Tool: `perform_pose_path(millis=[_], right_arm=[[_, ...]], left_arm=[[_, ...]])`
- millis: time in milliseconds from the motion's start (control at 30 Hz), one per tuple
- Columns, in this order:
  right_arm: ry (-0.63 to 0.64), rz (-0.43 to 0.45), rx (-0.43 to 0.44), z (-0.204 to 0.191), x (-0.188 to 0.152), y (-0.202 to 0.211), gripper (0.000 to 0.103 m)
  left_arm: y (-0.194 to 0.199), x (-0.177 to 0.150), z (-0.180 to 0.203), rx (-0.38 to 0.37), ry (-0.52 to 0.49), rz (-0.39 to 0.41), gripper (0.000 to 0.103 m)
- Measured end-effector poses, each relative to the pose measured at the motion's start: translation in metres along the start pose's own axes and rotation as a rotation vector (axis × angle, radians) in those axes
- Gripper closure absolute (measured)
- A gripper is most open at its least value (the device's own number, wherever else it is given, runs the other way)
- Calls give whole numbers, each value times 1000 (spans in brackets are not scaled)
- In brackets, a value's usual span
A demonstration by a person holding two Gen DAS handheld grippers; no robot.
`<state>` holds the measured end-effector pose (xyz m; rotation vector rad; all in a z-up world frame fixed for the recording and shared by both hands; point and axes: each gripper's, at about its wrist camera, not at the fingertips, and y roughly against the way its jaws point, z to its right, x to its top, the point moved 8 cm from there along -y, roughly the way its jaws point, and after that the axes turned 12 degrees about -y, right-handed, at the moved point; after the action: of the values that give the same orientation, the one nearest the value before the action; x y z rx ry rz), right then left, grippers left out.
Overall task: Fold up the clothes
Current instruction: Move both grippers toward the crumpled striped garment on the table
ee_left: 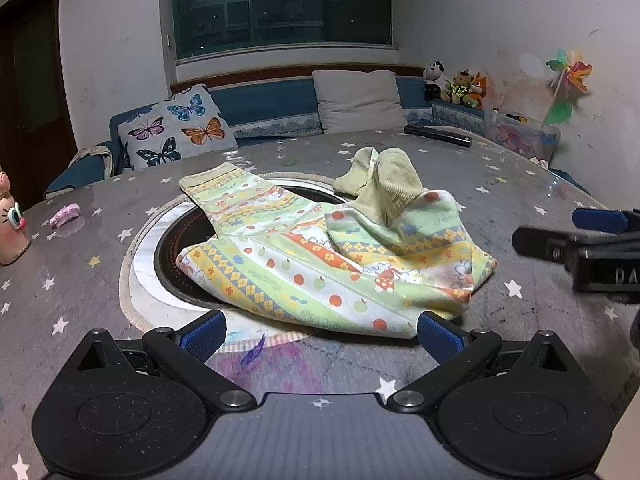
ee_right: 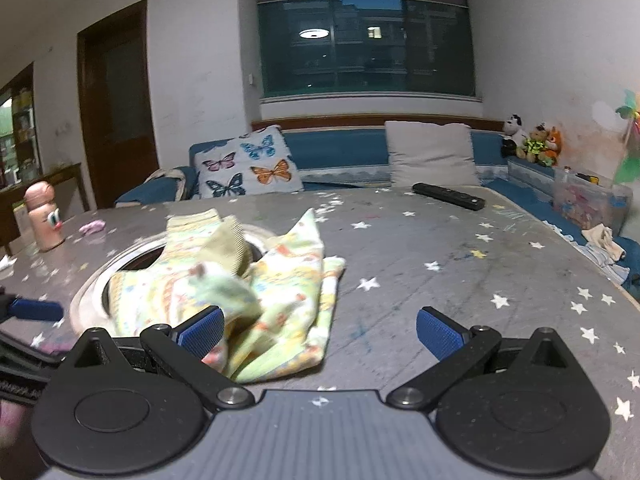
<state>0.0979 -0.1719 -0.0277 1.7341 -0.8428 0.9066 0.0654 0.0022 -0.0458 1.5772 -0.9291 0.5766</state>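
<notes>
A child's patterned garment [ee_left: 320, 256], pale green and yellow with fruit prints and olive cuffs, lies crumpled over a round inset in the star-print table [ee_left: 520, 184]. My left gripper [ee_left: 320, 334] is open and empty, its blue pads just at the garment's near edge. My right gripper [ee_right: 320, 334] is open and empty; the garment [ee_right: 256, 300] lies in front of it, its near edge between the fingers, toward the left pad. The right gripper also shows in the left wrist view [ee_left: 576, 236] at the right, clear of the cloth.
A black remote [ee_right: 448, 196] lies at the table's far side. A pink character bottle [ee_right: 42, 216] and a small pink lump [ee_right: 93, 226] sit at the left. A blue sofa with cushions [ee_right: 430, 152] runs behind. A toy bin [ee_right: 588, 200] stands at the right.
</notes>
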Motion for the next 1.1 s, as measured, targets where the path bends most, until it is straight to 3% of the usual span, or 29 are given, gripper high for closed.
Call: perform_pose_path(millis=[267,500,1100], right_arm=[[23,-13,7,-14,-16,10,0],[32,-100,74,-20,-31,12,0],[58,-188,57,-25,-51,17,0]], left_arm=[[3,-7,1,3,6,-2,0],[8,-12,2,5,1,-15,0],[14,-21,7,19,-9,-39,0]])
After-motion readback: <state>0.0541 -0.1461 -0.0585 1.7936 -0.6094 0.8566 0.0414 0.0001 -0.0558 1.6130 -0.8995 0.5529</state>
